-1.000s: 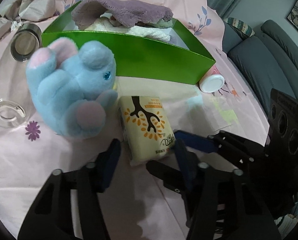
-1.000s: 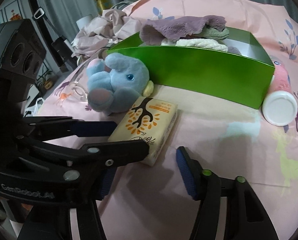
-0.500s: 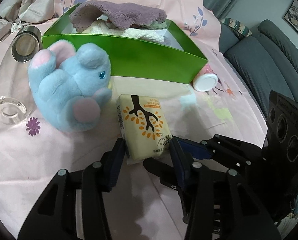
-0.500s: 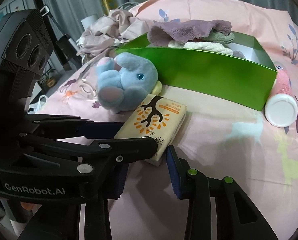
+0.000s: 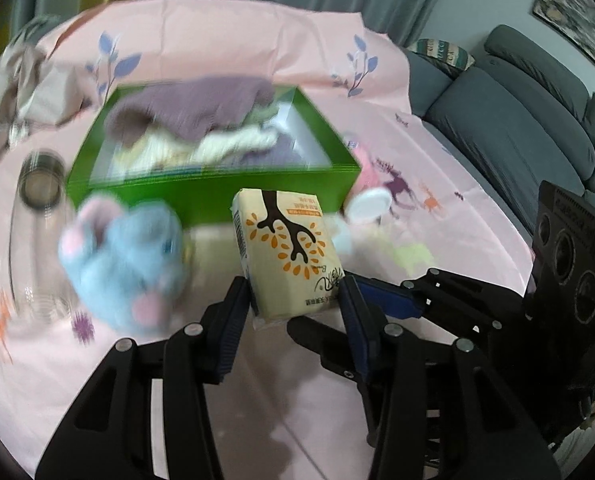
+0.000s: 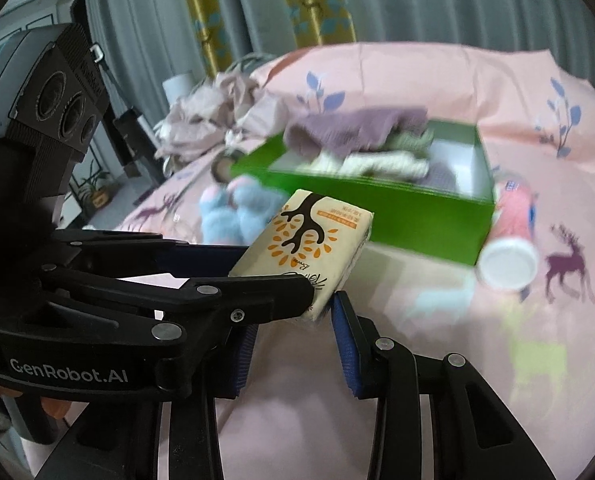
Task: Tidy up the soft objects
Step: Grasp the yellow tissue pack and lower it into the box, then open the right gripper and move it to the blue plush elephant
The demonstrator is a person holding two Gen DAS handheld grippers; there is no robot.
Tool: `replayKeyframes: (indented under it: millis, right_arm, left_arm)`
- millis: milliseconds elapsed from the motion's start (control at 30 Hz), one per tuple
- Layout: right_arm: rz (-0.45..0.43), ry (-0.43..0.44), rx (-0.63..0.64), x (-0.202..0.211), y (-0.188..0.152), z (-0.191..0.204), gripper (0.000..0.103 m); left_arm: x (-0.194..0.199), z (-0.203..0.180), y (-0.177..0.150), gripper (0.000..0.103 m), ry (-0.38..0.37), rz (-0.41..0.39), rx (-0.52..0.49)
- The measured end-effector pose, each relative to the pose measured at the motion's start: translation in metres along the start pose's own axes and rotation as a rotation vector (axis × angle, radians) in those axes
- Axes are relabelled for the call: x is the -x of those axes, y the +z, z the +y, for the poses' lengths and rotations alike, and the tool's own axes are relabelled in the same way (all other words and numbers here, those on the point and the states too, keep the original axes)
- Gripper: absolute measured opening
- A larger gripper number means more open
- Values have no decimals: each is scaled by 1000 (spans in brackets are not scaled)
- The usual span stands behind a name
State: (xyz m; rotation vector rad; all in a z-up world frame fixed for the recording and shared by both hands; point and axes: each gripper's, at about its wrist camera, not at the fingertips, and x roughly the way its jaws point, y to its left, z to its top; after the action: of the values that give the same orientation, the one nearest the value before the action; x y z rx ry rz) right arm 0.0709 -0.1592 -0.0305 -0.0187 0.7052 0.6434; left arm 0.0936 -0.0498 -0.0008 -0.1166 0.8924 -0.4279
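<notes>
A cream tissue pack (image 5: 293, 256) printed with a black tree hangs above the pink sheet, in front of the green box (image 5: 217, 196). My left gripper (image 5: 293, 296) is shut on its near end, one blue pad on each side. My right gripper (image 6: 293, 320) comes in from the right and is shut on the same pack (image 6: 309, 248) at its near corner; its left pad is partly hidden behind the left gripper's arm. The box (image 6: 377, 208) holds purple and cream towels (image 5: 201, 100). A blue plush elephant (image 5: 125, 256) lies left of the pack.
A pink bottle with a white cap (image 5: 367, 204) lies at the box's right end. A clear glass jar (image 5: 41, 176) lies to the left, and crumpled clothes (image 6: 205, 112) sit beyond it. A grey sofa (image 5: 517, 120) stands off to the right of the bed.
Both grippers closed on the tissue pack and raised it off the sheet. The plush, box and bottle stay where they were.
</notes>
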Motion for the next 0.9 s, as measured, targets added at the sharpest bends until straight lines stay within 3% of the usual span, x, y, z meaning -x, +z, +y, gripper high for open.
replayKeyframes:
  millis: [233, 500, 533, 633, 767, 900]
  right_arm:
    - [-93, -47, -27, -5, 46, -30, 39]
    - [-119, -54, -78, -36, 82, -68, 39]
    - [-118, -59, -79, -39, 82, -71, 39]
    - [-85, -93, -81, -53, 85, -79, 40]
    - [-63, -145, -70, -58, 81, -84, 54]
    - [-82, -149, -71, -46, 75, -88, 56]
  left_arm:
    - [-22, 0, 57, 45, 10, -51, -56]
    - [-55, 19, 105, 46, 2, -40, 4]
    - [-59, 20, 108, 49, 8, -37, 9]
    - [-70, 26, 113, 77, 48, -22, 26]
    - [-70, 32, 111, 84, 64, -20, 41]
    - [-56, 39, 102, 86, 77, -36, 51]
